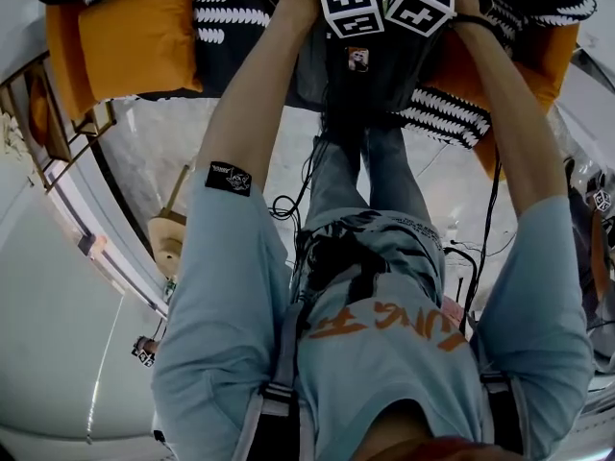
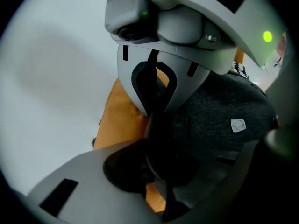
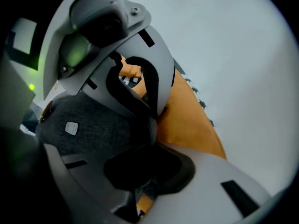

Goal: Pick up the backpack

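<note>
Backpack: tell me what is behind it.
An orange cushion shows behind the backpack, sticking out past its side. Whatever lies straight behind its middle cannot be seen, because the backpack itself covers it.

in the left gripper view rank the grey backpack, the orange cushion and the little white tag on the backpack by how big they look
1. grey backpack, which fills much of the right side.
2. orange cushion, a smaller patch, only partly in view.
3. white tag, by far the smallest.
</note>
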`<move>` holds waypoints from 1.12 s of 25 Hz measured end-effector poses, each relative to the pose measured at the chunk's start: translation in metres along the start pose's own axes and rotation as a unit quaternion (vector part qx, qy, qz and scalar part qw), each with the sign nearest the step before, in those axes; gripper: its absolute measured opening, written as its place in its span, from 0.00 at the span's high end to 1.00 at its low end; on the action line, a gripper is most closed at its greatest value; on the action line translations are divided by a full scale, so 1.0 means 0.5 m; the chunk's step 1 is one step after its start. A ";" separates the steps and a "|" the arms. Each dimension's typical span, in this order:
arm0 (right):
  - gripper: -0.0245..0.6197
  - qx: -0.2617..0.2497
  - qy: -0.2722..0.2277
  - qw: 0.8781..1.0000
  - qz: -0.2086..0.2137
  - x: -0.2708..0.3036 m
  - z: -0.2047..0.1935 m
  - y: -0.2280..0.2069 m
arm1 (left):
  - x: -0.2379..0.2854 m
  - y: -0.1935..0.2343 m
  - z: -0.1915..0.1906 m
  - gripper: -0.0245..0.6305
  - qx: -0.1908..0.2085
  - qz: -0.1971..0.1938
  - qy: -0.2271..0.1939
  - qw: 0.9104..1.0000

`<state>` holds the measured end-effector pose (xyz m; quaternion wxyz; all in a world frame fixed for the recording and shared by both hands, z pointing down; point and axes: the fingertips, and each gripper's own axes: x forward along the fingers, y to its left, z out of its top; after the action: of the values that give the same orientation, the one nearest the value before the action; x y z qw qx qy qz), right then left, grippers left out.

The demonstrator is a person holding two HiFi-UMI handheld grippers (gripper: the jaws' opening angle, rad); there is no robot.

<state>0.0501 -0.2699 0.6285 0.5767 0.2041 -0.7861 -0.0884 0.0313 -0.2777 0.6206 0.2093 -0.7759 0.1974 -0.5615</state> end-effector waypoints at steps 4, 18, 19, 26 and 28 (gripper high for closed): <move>0.88 -0.021 -0.032 0.998 -0.043 -0.053 0.021 -0.001 | -0.042 -0.002 0.018 0.84 0.019 0.038 -0.024 0.999; 0.88 -0.004 -0.047 0.993 -0.106 -0.231 0.081 0.092 | -0.200 -0.042 0.053 0.85 0.055 0.060 -0.030 0.996; 0.88 -0.011 -0.045 0.993 -0.110 -0.242 0.081 0.101 | -0.213 -0.049 0.056 0.86 0.054 0.058 -0.030 0.996; 0.88 -0.079 -0.019 0.985 -0.152 -0.336 0.099 0.144 | -0.322 -0.084 0.081 0.88 0.102 0.050 -0.034 0.993; 0.88 -0.087 -0.014 0.985 -0.150 -0.366 0.112 0.167 | -0.360 -0.103 0.080 0.88 0.116 0.035 -0.036 0.992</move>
<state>0.0252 -0.1229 0.4826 0.5612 0.2674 -0.7440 -0.2449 0.0208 -0.1329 0.4955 0.3241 -0.7588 0.1505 -0.5445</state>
